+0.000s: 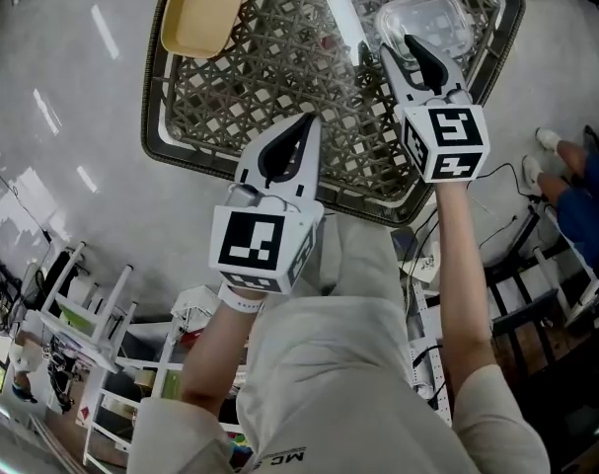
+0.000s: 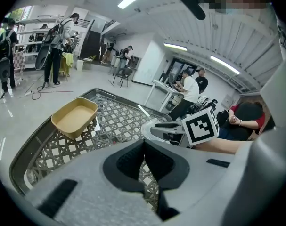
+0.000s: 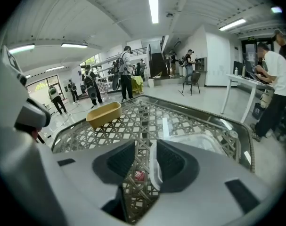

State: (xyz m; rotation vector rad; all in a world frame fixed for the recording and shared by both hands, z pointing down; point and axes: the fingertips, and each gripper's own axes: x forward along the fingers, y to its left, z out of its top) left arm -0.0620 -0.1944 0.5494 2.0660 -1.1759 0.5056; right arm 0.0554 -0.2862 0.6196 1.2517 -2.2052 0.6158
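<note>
Two tools over the lattice table (image 1: 279,77) — left gripper (image 1: 304,121) pinched shut at the near edge; right gripper (image 1: 406,47) parted around the clear container (image 1: 435,13) rim.

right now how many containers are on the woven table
2. A tan tray sits at the far left corner of the woven table. A clear plastic container lies far right, its rim between the right gripper's open jaws. The grippers may hide more.

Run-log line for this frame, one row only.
left tongs: shut, empty, above lattice table | right tongs: open, over clear container rim | yellow tray: far left corner, untouched
</note>
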